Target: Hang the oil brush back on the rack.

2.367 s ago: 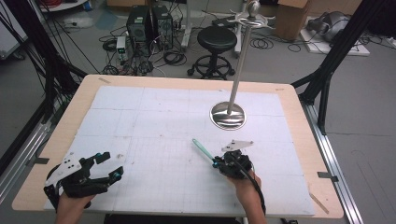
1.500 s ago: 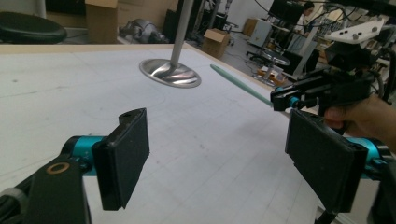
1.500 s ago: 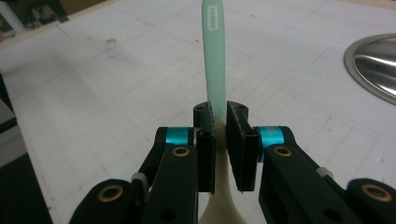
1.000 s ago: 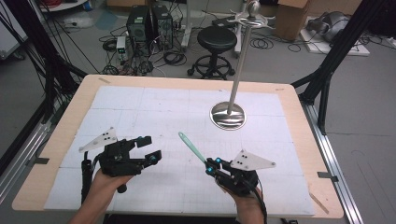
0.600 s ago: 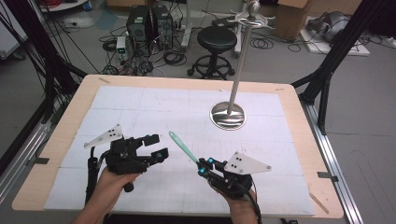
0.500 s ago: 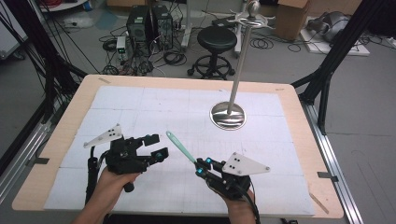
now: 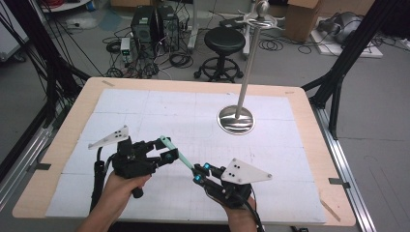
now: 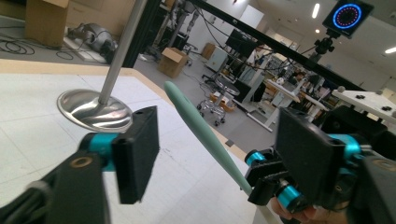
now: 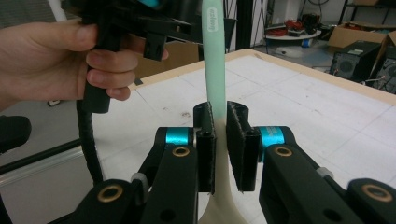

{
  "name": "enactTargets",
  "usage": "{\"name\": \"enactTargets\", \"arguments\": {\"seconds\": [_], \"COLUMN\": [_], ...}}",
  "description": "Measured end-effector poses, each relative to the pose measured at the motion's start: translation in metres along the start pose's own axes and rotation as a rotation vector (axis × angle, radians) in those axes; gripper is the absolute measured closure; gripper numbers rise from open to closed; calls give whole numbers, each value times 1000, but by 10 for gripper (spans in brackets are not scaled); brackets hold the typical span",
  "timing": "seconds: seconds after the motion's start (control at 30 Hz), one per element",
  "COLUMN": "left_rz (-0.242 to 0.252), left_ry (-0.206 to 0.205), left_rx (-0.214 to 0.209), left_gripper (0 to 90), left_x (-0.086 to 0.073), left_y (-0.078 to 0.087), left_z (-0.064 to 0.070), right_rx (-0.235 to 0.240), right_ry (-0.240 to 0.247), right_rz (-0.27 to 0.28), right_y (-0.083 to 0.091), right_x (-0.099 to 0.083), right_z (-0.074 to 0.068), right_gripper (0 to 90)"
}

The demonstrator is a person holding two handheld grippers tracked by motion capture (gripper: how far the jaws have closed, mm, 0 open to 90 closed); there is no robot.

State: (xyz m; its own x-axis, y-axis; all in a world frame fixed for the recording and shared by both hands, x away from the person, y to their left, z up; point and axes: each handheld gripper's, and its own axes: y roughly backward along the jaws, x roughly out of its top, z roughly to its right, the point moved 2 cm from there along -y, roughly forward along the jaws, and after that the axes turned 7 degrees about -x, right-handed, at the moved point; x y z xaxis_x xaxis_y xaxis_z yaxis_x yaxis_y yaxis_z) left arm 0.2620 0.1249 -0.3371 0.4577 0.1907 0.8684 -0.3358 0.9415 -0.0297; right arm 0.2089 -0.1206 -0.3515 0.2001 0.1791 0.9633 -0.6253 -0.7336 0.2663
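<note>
My left gripper (image 7: 163,149), near left on the white gridded table (image 7: 145,104): jaws apart, either side of the stick's tip. Slim mint-green plastic stick (image 7: 175,152): slanting between both grippers above the table. My right gripper (image 7: 199,173), near centre: jaws clamped on the stick's lower end. Polished steel stand with round base (image 7: 236,119): far right.

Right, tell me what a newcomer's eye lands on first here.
The mint-green stick stands out first, clamped in the right gripper and reaching between the open jaws of the left gripper at the table's near edge. Behind it, a tall shiny metal stand rises from the white mat.
</note>
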Motion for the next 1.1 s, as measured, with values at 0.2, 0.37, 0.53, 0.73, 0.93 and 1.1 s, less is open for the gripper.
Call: {"name": "enactTargets", "arguments": {"seconds": [0.2, 0.37, 0.53, 0.73, 0.93, 1.1], "left_rz": [6, 3, 0, 5, 14, 16], "left_ry": [46, 74, 87, 93, 95, 93], "left_rx": [-22, -38, -46, -62, -82, -110], "left_gripper": [491, 587, 647, 757, 778, 804], "left_x": [1, 2, 2, 2, 3, 3], "left_y": [-1, -3, -4, -4, -4, -4], "left_z": [-1, -3, -3, -4, -3, 0], "right_rx": [-5, -7, -13, -7, -6, -4], "right_ry": [3, 9, 14, 21, 20, 21], "right_rz": [3, 7, 2, 1, -3, -5], "right_y": [-1, -1, -1, -1, -2, -3], "right_x": [1, 1, 1, 1, 1, 0], "right_z": [-1, -3, -3, -4, -5, -5], "right_gripper": [819, 819, 819, 818, 818, 817]}}
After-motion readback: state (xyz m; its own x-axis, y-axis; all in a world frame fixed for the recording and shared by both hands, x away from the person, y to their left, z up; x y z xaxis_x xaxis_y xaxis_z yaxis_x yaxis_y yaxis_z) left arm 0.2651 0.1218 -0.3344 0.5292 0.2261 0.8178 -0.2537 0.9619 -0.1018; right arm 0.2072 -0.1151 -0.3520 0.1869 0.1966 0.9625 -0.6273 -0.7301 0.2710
